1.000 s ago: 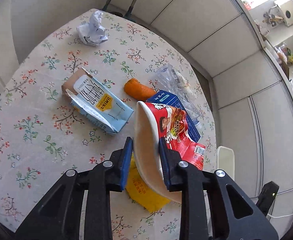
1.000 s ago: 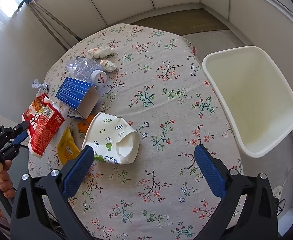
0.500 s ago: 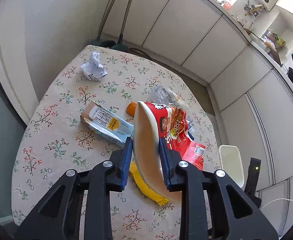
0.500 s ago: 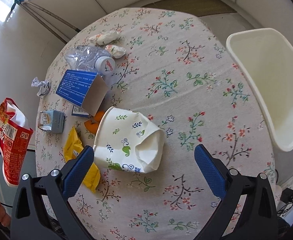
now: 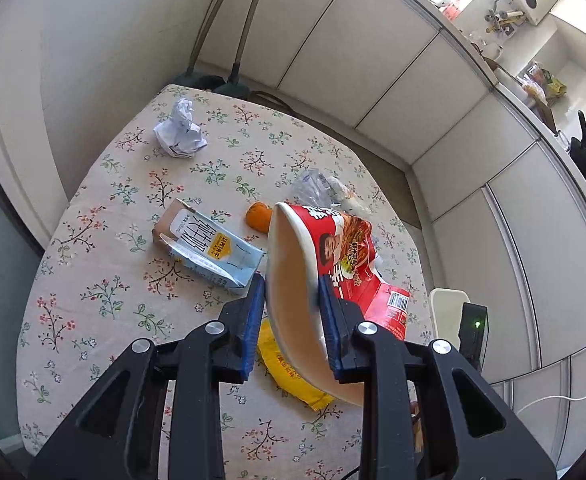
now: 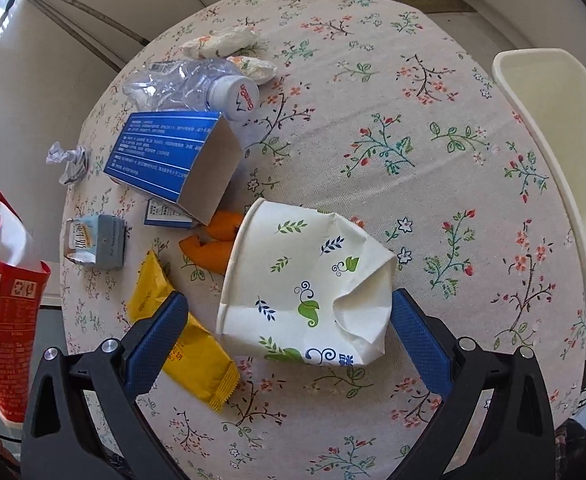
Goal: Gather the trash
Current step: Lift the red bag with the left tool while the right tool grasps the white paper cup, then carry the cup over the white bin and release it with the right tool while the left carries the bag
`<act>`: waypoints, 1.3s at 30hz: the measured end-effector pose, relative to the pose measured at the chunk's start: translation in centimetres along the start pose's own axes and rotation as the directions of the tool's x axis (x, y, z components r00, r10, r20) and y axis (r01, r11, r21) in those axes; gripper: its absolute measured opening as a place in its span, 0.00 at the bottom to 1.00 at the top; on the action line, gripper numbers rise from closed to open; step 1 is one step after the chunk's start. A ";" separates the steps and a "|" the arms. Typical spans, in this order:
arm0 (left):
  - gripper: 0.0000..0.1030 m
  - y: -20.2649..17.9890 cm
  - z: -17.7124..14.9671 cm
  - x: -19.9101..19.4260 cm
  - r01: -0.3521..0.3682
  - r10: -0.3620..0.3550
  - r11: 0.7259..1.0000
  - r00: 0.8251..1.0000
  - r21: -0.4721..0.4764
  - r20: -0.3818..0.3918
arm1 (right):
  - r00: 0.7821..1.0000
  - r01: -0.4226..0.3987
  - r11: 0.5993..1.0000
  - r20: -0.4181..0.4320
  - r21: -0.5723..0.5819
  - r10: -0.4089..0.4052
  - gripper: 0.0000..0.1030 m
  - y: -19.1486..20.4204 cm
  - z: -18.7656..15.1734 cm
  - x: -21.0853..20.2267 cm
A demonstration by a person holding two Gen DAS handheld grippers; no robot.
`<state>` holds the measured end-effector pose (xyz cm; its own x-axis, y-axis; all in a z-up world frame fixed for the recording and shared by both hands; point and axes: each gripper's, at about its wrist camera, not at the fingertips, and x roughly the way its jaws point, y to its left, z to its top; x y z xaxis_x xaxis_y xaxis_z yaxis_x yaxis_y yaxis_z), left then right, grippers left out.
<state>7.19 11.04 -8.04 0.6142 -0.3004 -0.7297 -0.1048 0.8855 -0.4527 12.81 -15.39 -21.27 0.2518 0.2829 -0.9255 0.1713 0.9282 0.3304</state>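
Between the left gripper (image 5: 291, 304) fingers, a red noodle bowl (image 5: 333, 264) is clamped by its rim, lifted above the bench (image 6: 373, 92). To the right, the right gripper (image 6: 289, 328) fingers are spread wide around a crushed paper cup (image 6: 305, 284) lying on its side. Lower squarely, pinch the cup's dented body, then carry both to the white bin (image 6: 553, 152) at the far right edge.
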 end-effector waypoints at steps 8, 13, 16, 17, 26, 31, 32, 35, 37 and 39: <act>0.26 0.5 0.0 -0.4 0.009 -0.009 1.000 1.000 -0.020 -0.001 | 0.996 0.043 0.999 0.079 -0.024 -0.041 0.78 -0.5 -0.3 -1.6; 0.26 0.2 -0.1 -0.4 0.014 -0.014 1.000 1.000 -0.017 -0.003 | 0.977 0.099 0.991 0.197 -0.088 -0.080 0.78 0.0 -0.7 -4.6; 0.26 -0.1 -0.1 -0.5 0.017 -0.017 1.000 1.000 -0.018 0.004 | 0.935 0.196 0.966 0.328 -0.166 -0.134 0.78 1.1 -1.6 -7.1; 0.26 -0.1 -0.1 -0.5 0.021 -0.021 1.000 1.000 -0.018 0.006 | 0.913 0.237 0.954 0.378 -0.186 -0.153 0.78 1.4 -1.9 -8.0; 0.26 -1.1 0.1 -0.1 0.045 -0.045 0.999 0.999 -0.016 0.008 | 0.656 0.504 0.856 0.695 -0.112 -0.295 0.78 -0.4 -1.4 -15.7; 0.26 -2.6 0.1 0.7 0.055 -0.055 0.998 0.998 0.001 0.005 | 0.510 0.614 0.789 0.760 0.006 -0.403 0.78 -3.6 0.4 -18.5; 0.26 -2.9 0.0 0.9 0.057 -0.057 0.998 0.998 0.006 0.002 | 0.485 0.632 0.774 0.765 0.028 -0.424 0.78 -4.2 0.6 -18.8; 0.26 -4.1 -0.2 1.8 0.062 -0.062 0.998 0.998 0.024 -0.008 | 0.406 0.696 0.713 0.773 0.084 -0.488 0.78 -6.3 2.0 -19.1; 0.26 -5.1 -0.3 2.6 0.066 -0.065 0.997 0.998 0.038 -0.017 | 0.382 0.724 0.683 0.766 0.100 -0.517 0.79 -7.4 2.9 -18.6; 0.26 -6.2 -0.5 3.4 0.070 -0.069 0.996 0.997 0.055 -0.026 | 0.388 0.732 0.673 0.752 0.099 -0.533 0.79 -8.8 3.8 -18.1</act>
<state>9.55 4.33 -7.94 0.5993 -0.3695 -0.7101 -0.0181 0.8806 -0.4736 10.33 -29.61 -6.74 0.7227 -0.5667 -0.3957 0.3945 0.8083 -0.4370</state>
